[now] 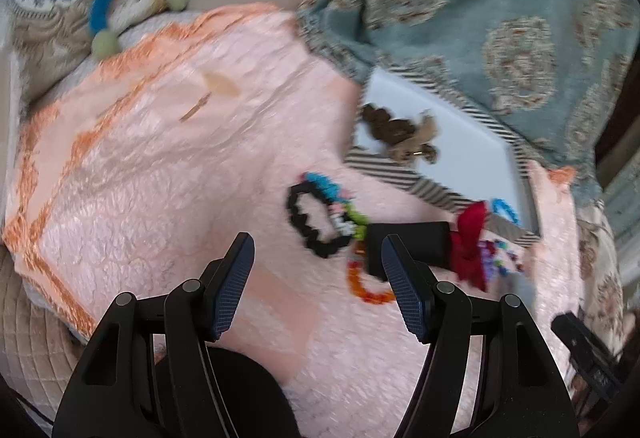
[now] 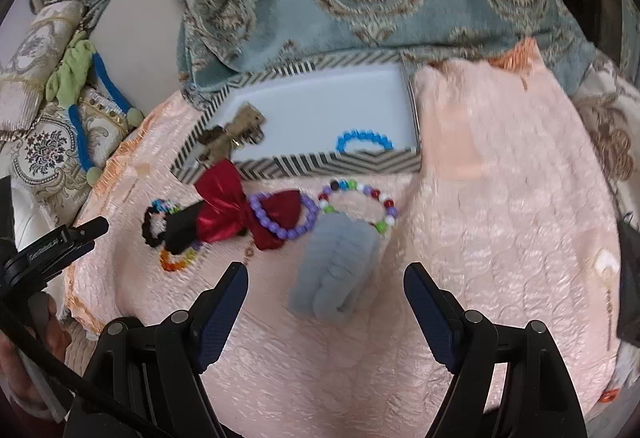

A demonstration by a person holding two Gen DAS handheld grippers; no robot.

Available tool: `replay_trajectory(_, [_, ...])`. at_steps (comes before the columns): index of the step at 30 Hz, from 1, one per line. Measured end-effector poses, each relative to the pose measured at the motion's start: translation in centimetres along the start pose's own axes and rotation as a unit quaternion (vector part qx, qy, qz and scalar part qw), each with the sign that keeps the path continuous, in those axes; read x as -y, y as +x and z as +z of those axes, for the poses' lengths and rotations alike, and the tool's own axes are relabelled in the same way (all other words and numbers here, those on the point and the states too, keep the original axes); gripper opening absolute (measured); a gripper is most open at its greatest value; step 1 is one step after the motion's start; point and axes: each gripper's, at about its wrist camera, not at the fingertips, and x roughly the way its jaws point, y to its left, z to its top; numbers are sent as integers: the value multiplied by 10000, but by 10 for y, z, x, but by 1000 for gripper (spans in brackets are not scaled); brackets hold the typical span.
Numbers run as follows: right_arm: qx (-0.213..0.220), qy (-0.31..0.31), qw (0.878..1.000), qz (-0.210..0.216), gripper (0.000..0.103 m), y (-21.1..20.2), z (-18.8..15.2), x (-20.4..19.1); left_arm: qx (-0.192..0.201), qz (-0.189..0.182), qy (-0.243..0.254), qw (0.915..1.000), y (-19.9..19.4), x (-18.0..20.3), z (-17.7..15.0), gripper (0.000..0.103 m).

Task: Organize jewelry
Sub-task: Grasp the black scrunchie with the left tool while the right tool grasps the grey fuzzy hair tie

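Right gripper (image 2: 324, 292): jaws spread wide, nothing between the pads; poised over the grey fuzzy hair band (image 2: 334, 270), not touching.
Left gripper (image 1: 318, 274): jaws apart, empty; near the black scrunchie (image 1: 314, 216) and orange bead bracelet (image 1: 366, 284).
Hair band, handling: likely light, soft, squashy; best pinched across its narrow middle.
Hair band, look: pale grey, ribbed plush, lying flat on the pink cloth (image 2: 500, 238), just in front of the tray (image 2: 304, 162).
Bead bracelets, handling: probably light, hard, prone to roll; best pinched across one strand.
Purple bracelet (image 2: 286, 216): before the tray, overlapping the red bow (image 2: 230, 206).
Blue bracelet (image 2: 362, 140): inside the tray.
Brown clips (image 2: 234, 136): tray's left corner.
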Motion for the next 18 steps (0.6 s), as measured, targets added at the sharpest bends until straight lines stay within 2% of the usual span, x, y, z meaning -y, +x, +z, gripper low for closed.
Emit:
replay_trajectory(8, [-146, 261, 9994, 157, 78, 21, -1, 17, -211, 295, -344, 9987, 41, -24, 7, 66])
replay_trajectory(12, [-283, 393, 9982, 351, 78, 41, -2, 20, -280, 420, -240, 9984, 60, -22, 11, 66])
replay_trajectory(13, [-300, 409, 9981, 362, 76, 46, -2, 21, -320, 433, -215, 9983, 65, -21, 12, 66])
replay_trajectory(14, [-301, 399, 9981, 354, 63, 50, -2, 21, -367, 440, -182, 9982, 71, -19, 12, 66])
replay_trajectory(17, [-192, 267, 9986, 415, 41, 55, -3, 22, -451, 495, -67, 9977, 86, -16, 13, 65])
replay_trajectory(18, [-164, 247, 9986, 443, 38, 54, -3, 22, -446, 516, -51, 9977, 89, -16, 13, 56])
